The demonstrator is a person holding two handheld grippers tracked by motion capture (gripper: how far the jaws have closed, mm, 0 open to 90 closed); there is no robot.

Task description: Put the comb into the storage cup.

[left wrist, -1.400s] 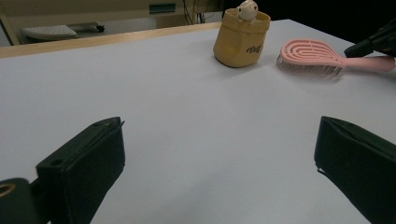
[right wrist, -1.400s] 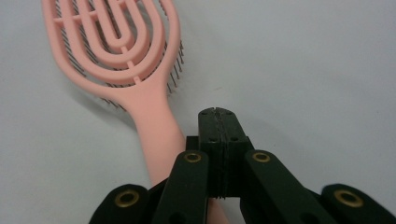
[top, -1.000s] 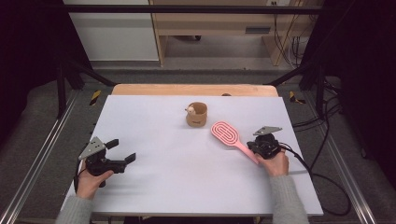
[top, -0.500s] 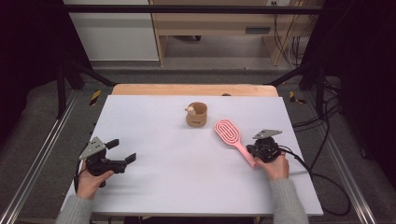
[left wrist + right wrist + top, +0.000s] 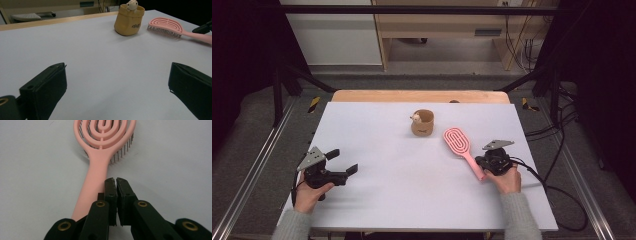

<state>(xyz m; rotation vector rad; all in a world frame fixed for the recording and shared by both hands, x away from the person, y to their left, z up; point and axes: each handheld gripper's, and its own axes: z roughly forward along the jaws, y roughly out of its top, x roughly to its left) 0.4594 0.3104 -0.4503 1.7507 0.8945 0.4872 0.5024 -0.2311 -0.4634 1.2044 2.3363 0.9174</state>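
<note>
A white table top spreads across the middle, evenly lit, with a strip of pale wood running along its far edge. Beyond it, grey floor stretches back to a light wooden bench or shelf unit with a dark slot on its front. To the left of that stands a white panel. Black frame bars slant down on both sides, and metal rails run along the table's left and right. Loose black cables lie on the floor at the right. Yellow-and-black striped markers sit near the table's far corners. The outer edges fall into darkness.
</note>
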